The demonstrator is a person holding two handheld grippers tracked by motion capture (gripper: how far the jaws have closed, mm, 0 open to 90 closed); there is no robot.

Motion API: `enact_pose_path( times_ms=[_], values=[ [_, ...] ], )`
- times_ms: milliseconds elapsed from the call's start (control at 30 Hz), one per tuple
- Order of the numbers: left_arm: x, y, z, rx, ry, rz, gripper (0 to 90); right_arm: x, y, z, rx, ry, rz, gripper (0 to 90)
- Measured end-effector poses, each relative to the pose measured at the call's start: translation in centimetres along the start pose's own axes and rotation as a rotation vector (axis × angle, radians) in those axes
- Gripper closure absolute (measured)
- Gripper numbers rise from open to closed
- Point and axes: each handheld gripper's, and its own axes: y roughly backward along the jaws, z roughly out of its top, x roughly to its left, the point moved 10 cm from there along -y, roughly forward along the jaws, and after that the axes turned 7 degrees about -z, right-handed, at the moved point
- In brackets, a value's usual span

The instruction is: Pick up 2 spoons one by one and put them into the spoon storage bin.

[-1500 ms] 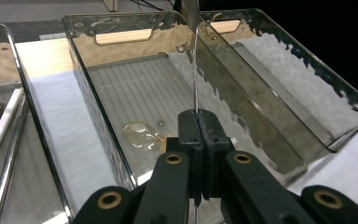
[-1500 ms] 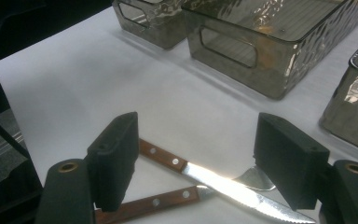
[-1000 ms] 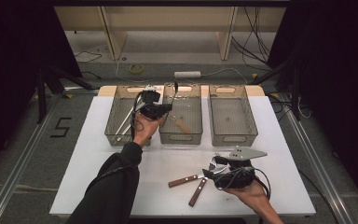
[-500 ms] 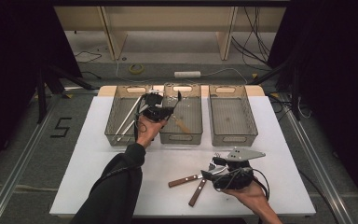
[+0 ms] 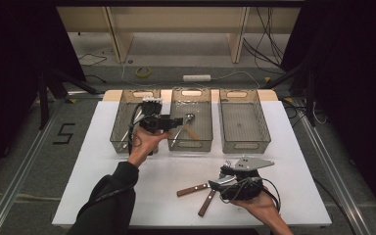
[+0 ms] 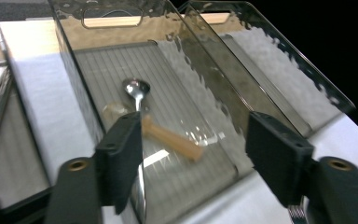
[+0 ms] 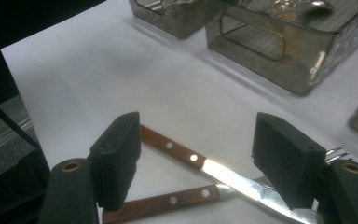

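Note:
My left gripper point(image 5: 178, 121) hovers open over the near left side of the middle clear bin point(image 5: 192, 146). Between and beyond its jaws point(image 6: 193, 135) a metal spoon point(image 6: 137, 88) lies on the bin floor beside a wooden-handled piece point(image 6: 172, 140). My right gripper point(image 5: 217, 182) is low over the table's front right, open, and its jaws point(image 7: 200, 135) straddle two crossed knives. One knife's wooden handle point(image 7: 172, 147) points away to the left. The other handle point(image 7: 168, 203) lies nearer. From above, the knives point(image 5: 193, 189) point(image 5: 206, 203) lie just left of that gripper.
The left bin point(image 5: 120, 128) holds several metal utensils. The right bin point(image 5: 245, 143) has nothing in it. Fork tines point(image 7: 335, 151) show just beyond my right jaw. The white table point(image 5: 103, 196) ends a short way in front of the knives.
My left gripper carried the spoon from over the left bin to the middle bin and opened; the spoon now lies in that bin. The right gripper has barely moved.

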Motion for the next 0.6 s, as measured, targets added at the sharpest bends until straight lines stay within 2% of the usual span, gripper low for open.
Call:
enact_pose_path(
  times_ms=[133, 233, 333, 533, 600],
  values=[
    [-0.9, 2.5, -1.2, -0.035, -0.016, -0.038, 27.7, 1.0, -0.7, -0.4, 0.026, 0.025, 0.022, 37.2],
    [-1.4, 4.0, -2.3, -0.053, -0.036, -0.05, 25.2, 1.6, -1.3, -0.7, 0.053, 0.035, 0.035, 39.9],
    [-2.0, 5.1, -3.1, -0.082, -0.052, -0.075, 23.3, 2.0, -1.9, -0.9, 0.07, 0.043, 0.032, 42.3],
    [-2.7, 6.7, -5.0, -0.118, -0.091, -0.088, 21.5, 2.3, -3.1, -0.9, 0.094, 0.05, 0.021, 51.7],
    [-2.7, 7.0, -5.8, -0.115, -0.106, -0.085, 20.9, 2.4, -3.5, -0.7, 0.097, 0.051, 0.019, 55.3]
  ],
)
